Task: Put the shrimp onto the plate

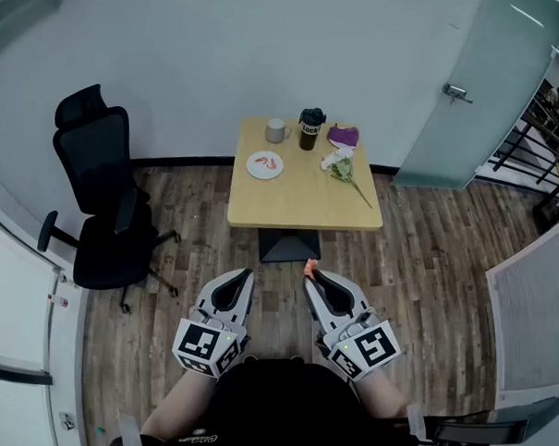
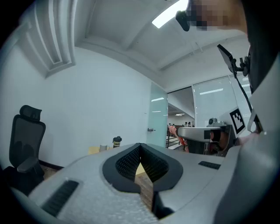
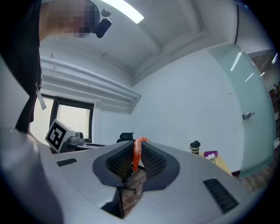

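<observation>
Orange shrimp stands pinched upright between the closed jaws of the right gripper, its curled end poking above the tips, as a person stands well back from a small wooden table. The carry looks barely begun. The white plate sits on the table's far left part, well apart from both tools, and already bears something orange (seemingly another shrimp, too small to be sure). What appears left to do is reach the table, lower the catch over the plate and let go. The left gripper is closed on nothing, its tips meeting, with wood floor showing through the gap below. Only the head view shows the plate and the stretch of floor before it. Only the right gripper view shows how the jaws clamp the shrimp.
</observation>
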`<state>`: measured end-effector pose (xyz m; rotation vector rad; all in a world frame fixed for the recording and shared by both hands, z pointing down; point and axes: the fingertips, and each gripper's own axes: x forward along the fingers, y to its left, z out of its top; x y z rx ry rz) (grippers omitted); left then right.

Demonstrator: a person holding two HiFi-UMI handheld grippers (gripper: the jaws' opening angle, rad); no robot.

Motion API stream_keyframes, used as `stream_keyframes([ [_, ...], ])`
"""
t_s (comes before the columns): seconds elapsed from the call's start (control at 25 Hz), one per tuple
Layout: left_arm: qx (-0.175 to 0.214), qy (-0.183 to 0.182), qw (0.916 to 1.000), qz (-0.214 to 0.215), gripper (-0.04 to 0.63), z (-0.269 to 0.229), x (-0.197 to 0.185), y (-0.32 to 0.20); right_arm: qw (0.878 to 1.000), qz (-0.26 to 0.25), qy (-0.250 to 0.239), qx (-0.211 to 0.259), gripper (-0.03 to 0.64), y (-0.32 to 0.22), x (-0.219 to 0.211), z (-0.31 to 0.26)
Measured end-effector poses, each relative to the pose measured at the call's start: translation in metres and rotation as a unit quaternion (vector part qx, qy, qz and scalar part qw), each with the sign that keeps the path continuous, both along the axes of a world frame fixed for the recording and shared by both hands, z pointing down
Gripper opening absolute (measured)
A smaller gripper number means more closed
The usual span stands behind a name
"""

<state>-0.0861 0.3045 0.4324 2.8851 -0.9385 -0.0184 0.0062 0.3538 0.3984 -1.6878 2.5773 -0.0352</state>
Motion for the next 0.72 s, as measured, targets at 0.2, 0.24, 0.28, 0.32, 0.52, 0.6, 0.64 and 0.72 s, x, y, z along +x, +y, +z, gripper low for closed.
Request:
stream_keyframes([
  [0.2,-0.001,0.0,1.0,0.001,0.002,0.001,-0.001,-0.001,1.0,-0.001,0.001,-0.003,0.054,0.0,-0.001,0.001],
  [0.24,-0.001,-0.001,1.0,0.001,0.002,0.001,-0.001,-0.001,1.0,-0.001,0.001,-0.004,0.054,0.0,-0.002,0.002],
  [0.28,-0.001,-0.001,1.0,0.001,0.002,0.001,-0.001,-0.001,1.0,0.0,0.002,-0.004,0.054,0.0,-0.002,0.002],
  [0.32,-0.001,-0.001,1.0,0.001,0.002,0.001,-0.001,-0.001,1.0,0.0,0.002,-0.004,0.054,0.0,-0.002,0.002],
  [0.52,-0.004,0.001,1.0,0.0,0.002,0.003,-0.004,-0.007,1.0,0.002,0.004,-0.008,0.054,-0.006,-0.004,0.005],
  [0.6,-0.005,0.001,1.0,0.0,0.002,0.004,-0.005,-0.009,1.0,0.001,-0.004,-0.013,0.054,-0.008,-0.004,0.006],
  [0.64,-0.006,0.002,1.0,0.0,0.002,0.004,-0.006,-0.01,1.0,0.0,-0.009,-0.014,0.052,-0.009,-0.005,0.006],
  [0.72,-0.007,0.003,1.0,0.0,0.002,0.005,-0.008,-0.012,1.0,0.0,-0.019,-0.015,0.051,-0.011,-0.005,0.005],
])
